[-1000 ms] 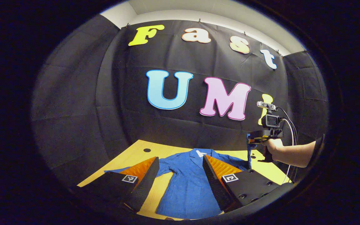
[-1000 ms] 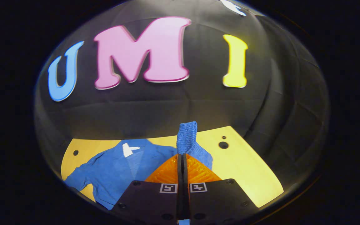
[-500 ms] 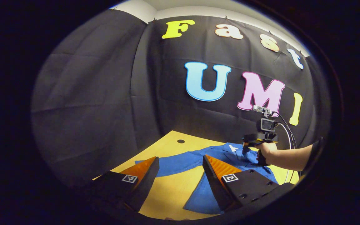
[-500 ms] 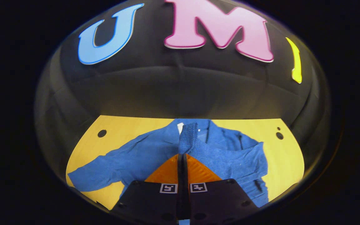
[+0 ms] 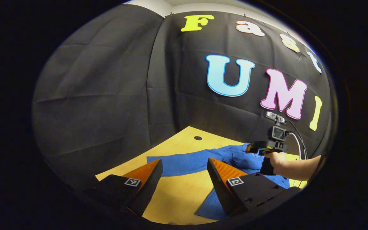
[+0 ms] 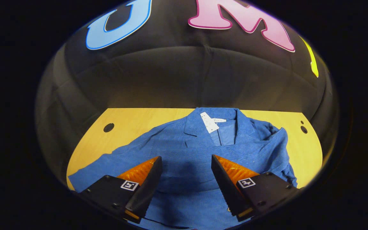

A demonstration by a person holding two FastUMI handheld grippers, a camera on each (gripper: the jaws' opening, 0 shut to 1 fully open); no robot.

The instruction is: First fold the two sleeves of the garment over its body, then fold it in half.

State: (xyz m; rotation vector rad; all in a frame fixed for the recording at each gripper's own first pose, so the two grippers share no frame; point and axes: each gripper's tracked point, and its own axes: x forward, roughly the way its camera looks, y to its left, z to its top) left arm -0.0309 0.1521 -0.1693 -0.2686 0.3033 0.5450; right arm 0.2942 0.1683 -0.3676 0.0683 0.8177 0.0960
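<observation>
A blue jacket (image 6: 196, 153) lies collar-away on the yellow table (image 6: 129, 121), with a white tag at the neck. Its right sleeve (image 6: 267, 143) lies folded across the chest. My right gripper (image 6: 186, 166) hovers open just above the body, nothing between its fingers. The left sleeve (image 5: 184, 163) stretches out flat toward the table's left side. My left gripper (image 5: 184, 169) is open above the table near that sleeve. The right gripper (image 5: 256, 147), held by a hand, shows over the jacket in the left gripper view.
The table has round holes near its back corners (image 6: 108, 127) (image 6: 303, 129) (image 5: 198, 138). Black cloth walls close the booth behind and to the left. A cable (image 5: 299, 150) trails from the right gripper's camera.
My right gripper carried the right sleeve over the body, let go of it and opened. My left gripper swung left, toward the outstretched left sleeve.
</observation>
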